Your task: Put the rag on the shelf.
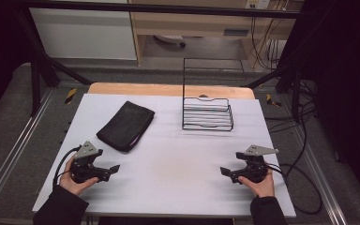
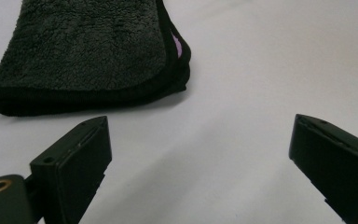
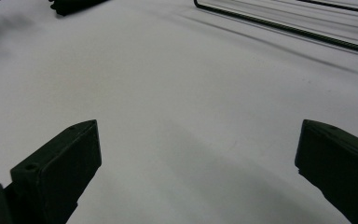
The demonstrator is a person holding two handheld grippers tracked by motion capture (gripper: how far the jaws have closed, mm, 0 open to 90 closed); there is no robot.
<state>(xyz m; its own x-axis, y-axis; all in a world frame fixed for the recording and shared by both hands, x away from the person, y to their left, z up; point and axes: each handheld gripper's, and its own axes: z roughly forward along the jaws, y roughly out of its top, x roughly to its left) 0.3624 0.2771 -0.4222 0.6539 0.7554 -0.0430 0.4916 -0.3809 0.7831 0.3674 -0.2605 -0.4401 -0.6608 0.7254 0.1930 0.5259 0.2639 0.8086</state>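
Item: folded dark cloth (image 1: 126, 125), count one. It lies on the white table (image 1: 178, 173) in the far left quarter, set at a slant, well apart from the wire rack. From my left gripper view the cloth (image 2: 88, 51) shows a fleecy nap, a stitched black border and a sliver of purple at the fold's open corner. I judge it light, soft and limp: it will sag and may unfold if lifted by one layer. Not fragile, not slippery; the pile should give the pads good purchase. Best hold, as I reckon it: the near corner or the bordered edge facing me, pinching all layers together, with the lower jaw slid flat along the table beneath.

Item: black wire rack (image 1: 207, 114), count one. It stands near the far edge, right of centre, with a tall wire frame rising behind it. Stiff, open-barred.

Item: left gripper (image 1: 114, 168), count one. It sits near the near left corner, just short of the cloth; my jaws stand wide apart with nothing between them.

Item: right gripper (image 1: 225, 171), count one. It sits near the near right corner, over bare table; jaws likewise spread, holding nothing.
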